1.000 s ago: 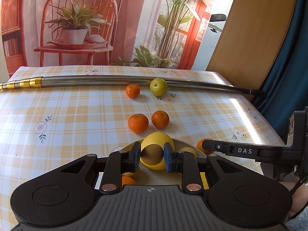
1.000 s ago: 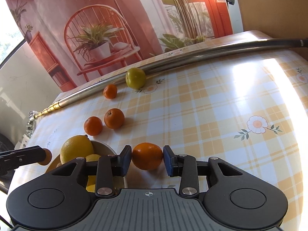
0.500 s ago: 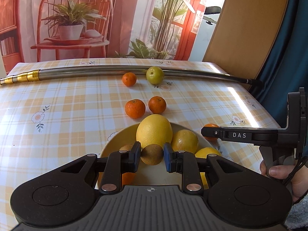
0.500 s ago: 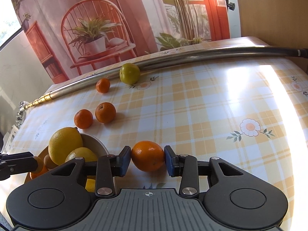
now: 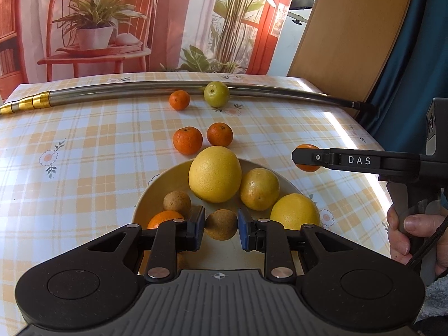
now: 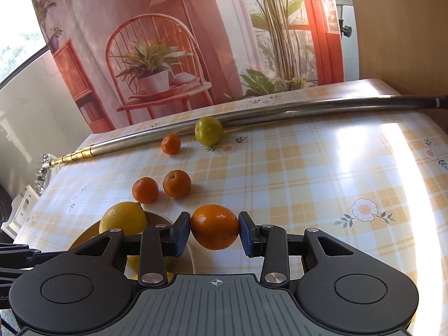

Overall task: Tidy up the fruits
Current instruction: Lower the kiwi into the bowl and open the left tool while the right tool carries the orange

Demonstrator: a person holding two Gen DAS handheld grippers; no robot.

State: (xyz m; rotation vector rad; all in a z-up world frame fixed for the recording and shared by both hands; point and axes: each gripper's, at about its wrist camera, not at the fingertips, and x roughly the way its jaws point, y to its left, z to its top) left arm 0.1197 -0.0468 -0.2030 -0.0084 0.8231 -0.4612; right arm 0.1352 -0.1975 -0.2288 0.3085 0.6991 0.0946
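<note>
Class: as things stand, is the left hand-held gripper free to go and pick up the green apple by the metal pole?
Probably not yet: the left hand-held gripper seems to hold a brown fruit over the bowl. The green apple itself lies unobstructed.

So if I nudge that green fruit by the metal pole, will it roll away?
Probably. The green fruit looks round and smooth on a glossy tablecloth, so it should roll easily. The metal pole right behind it would likely stop it going backward.

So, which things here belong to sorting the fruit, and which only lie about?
Job: brown kiwi in left tongs; orange in right tongs; cream bowl; loose mandarins; green apple.
Lying about: steel pole.
</note>
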